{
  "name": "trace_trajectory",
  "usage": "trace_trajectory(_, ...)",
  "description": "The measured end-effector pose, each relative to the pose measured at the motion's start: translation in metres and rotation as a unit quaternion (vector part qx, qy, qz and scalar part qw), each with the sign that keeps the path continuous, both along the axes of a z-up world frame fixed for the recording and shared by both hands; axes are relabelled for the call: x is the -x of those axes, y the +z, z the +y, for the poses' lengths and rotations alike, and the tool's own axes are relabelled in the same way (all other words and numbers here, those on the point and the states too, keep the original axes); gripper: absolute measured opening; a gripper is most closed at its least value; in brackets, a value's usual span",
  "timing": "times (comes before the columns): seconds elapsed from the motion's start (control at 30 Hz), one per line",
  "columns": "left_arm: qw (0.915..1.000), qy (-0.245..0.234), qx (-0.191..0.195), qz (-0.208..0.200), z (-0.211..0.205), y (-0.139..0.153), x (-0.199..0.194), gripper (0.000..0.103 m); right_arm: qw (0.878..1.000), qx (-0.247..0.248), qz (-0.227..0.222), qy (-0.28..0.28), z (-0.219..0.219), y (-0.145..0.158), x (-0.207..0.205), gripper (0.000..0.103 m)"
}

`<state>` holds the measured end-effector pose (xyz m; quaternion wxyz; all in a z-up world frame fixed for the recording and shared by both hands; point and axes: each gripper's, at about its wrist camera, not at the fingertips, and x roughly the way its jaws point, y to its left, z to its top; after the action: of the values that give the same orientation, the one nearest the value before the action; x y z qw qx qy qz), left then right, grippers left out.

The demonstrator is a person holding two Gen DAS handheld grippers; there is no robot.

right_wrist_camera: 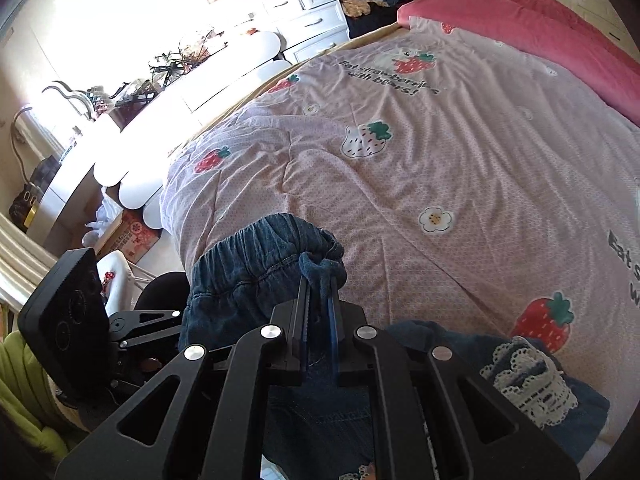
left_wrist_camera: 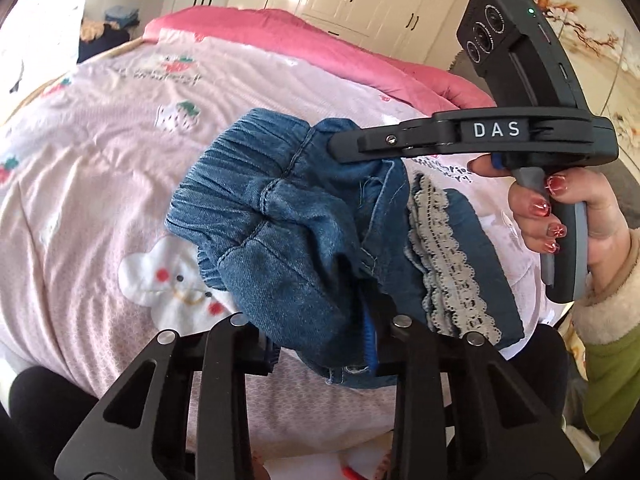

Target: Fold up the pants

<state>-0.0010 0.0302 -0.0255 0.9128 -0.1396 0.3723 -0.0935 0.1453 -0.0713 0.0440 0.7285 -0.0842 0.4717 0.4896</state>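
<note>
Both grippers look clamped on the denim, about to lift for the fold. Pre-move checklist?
1. Right gripper shut on the blue denim pants, at the elasticated waistband: ok.
2. Left gripper closed on denim: ok, pads mostly hidden by cloth.
3. Pants spread flat between grips: not ok, bunched.
4. Grey lace-trimmed cuff free, not pinched: ok.
5. Pink strawberry-print quilt not caught in either grip: cannot tell.
</note>
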Motion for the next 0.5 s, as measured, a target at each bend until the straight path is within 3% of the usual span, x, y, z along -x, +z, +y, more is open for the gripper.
trace_trajectory(0.23,0.9997,-0.010,-0.021,-0.011,-0.021,0.014,-0.005,0.023,1.000,-0.008,-0.012,-0.017,-0.026,0.014,0.004,0.007)
trace_trajectory(0.5,0.9975,-0.049,-0.049,-0.017,-0.076,0.027,-0.002,0.023,0.998,-0.021,-0.006,-0.052,-0.071,0.012,-0.004,0.007)
